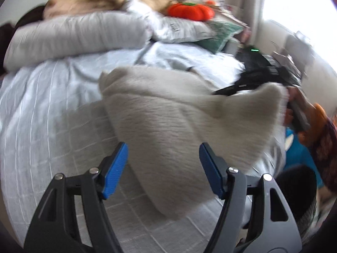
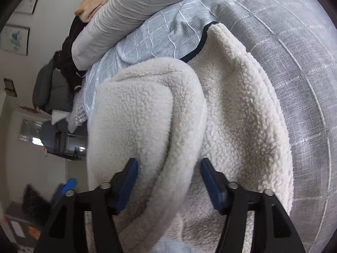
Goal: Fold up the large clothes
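A cream fleece garment [image 1: 168, 118] lies on the pale blue checked bedcover [image 1: 42, 109]. My left gripper [image 1: 163, 160] is open and empty, hovering over the garment's near edge. In the right wrist view the fleece [image 2: 242, 109] has a dark-trimmed edge [image 2: 198, 46], and a thick fold of it [image 2: 147, 113] sits between the fingers of my right gripper [image 2: 168, 176], whose jaws stand wide apart around the fold. The right gripper also shows in the left wrist view [image 1: 271, 88] at the garment's raised right corner.
Grey pillows [image 1: 73, 35], a tan blanket [image 1: 101, 0] and an orange pumpkin cushion [image 1: 189, 11] lie at the head of the bed. A green cushion [image 1: 219, 33] sits beside them. The bed's edge drops off at the right, by a dark bin [image 1: 294, 191].
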The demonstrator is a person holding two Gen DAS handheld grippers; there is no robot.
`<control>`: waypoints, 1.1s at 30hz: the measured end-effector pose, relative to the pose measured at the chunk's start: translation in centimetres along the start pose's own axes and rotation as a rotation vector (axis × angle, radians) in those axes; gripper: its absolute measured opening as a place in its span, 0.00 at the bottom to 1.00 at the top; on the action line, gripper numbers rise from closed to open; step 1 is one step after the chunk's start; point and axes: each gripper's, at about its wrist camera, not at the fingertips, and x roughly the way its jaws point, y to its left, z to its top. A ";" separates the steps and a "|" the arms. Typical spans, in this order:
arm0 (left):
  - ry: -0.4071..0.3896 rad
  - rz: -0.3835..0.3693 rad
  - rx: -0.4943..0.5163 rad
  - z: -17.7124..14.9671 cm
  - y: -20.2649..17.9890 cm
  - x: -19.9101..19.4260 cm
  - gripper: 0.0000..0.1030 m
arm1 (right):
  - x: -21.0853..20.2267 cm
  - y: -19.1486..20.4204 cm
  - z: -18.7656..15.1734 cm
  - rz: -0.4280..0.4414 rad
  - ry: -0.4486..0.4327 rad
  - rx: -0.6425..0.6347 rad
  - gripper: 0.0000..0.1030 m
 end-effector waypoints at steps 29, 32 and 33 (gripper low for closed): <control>0.053 -0.070 0.143 2.7 -10.9 9.2 0.39 | -10.8 5.1 1.4 -0.175 -0.340 -0.144 0.34; 0.062 -0.061 0.152 2.9 -11.3 8.8 0.39 | -6.8 8.9 1.6 -0.141 -0.384 -0.207 0.34; 0.066 -0.062 0.155 3.0 -11.2 8.6 0.39 | -5.4 9.4 1.8 -0.158 -0.398 -0.227 0.34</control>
